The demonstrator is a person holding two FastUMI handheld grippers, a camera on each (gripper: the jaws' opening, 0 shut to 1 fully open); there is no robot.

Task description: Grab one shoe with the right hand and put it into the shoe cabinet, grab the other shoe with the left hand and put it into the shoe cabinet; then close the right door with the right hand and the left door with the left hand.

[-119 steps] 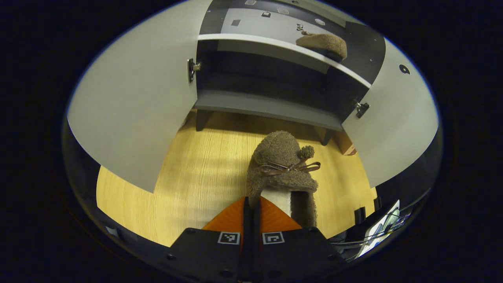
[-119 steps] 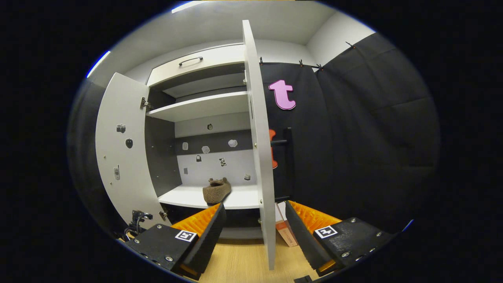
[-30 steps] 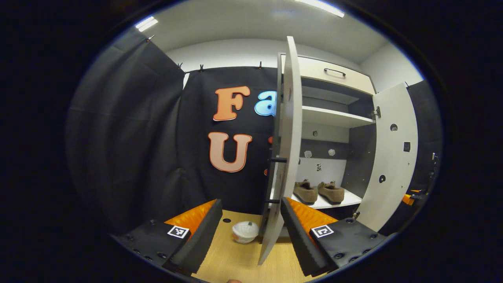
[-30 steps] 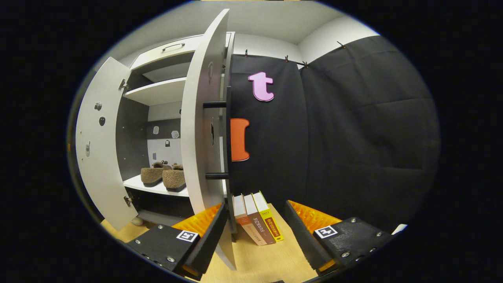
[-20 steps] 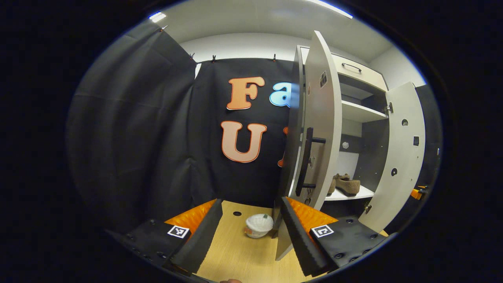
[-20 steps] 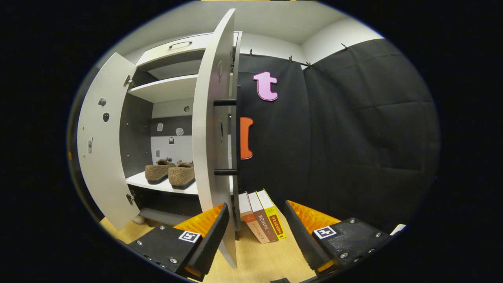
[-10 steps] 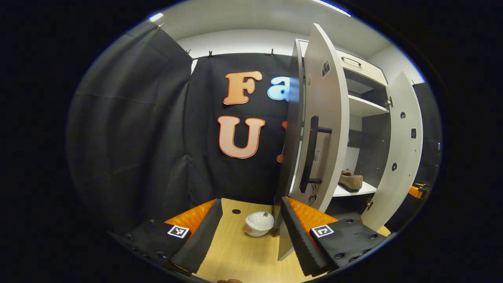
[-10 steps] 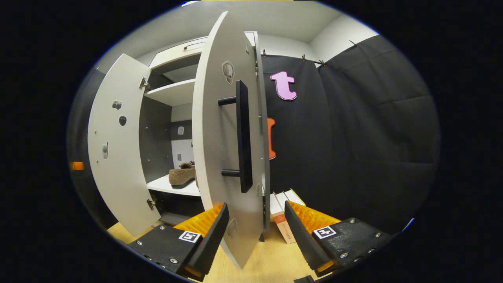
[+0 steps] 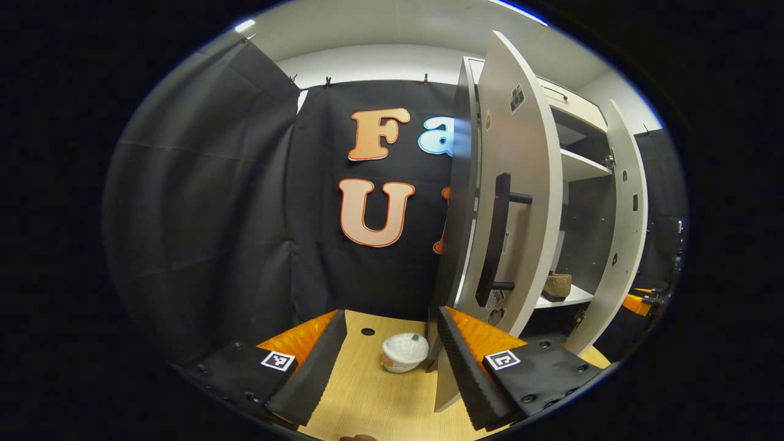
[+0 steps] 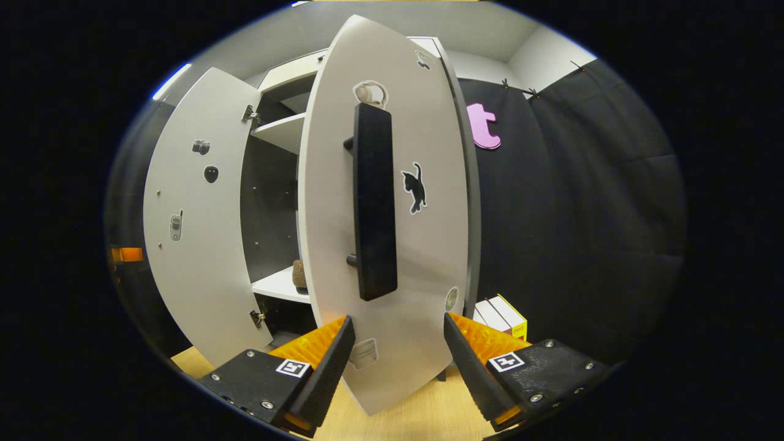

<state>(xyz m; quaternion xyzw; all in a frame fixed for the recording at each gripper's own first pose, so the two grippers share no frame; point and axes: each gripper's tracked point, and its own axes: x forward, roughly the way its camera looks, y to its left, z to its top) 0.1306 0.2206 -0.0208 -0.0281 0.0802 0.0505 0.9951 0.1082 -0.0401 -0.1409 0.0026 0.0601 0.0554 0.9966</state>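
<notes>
Booth floor of pale wood; shoe cabinet (image 10: 275, 131) as landmark. Right door (image 10: 392, 245) half-swung, left door (image 9: 520, 184) ajar; shoe (image 9: 557, 285) shelved inside. Right gripper (image 10: 395, 361) and left gripper (image 9: 392, 361): fingers spread, empty. Push flat beside each handle.

white cup (image 9: 404, 352) on floor | books (image 10: 503, 316) by wall
</notes>
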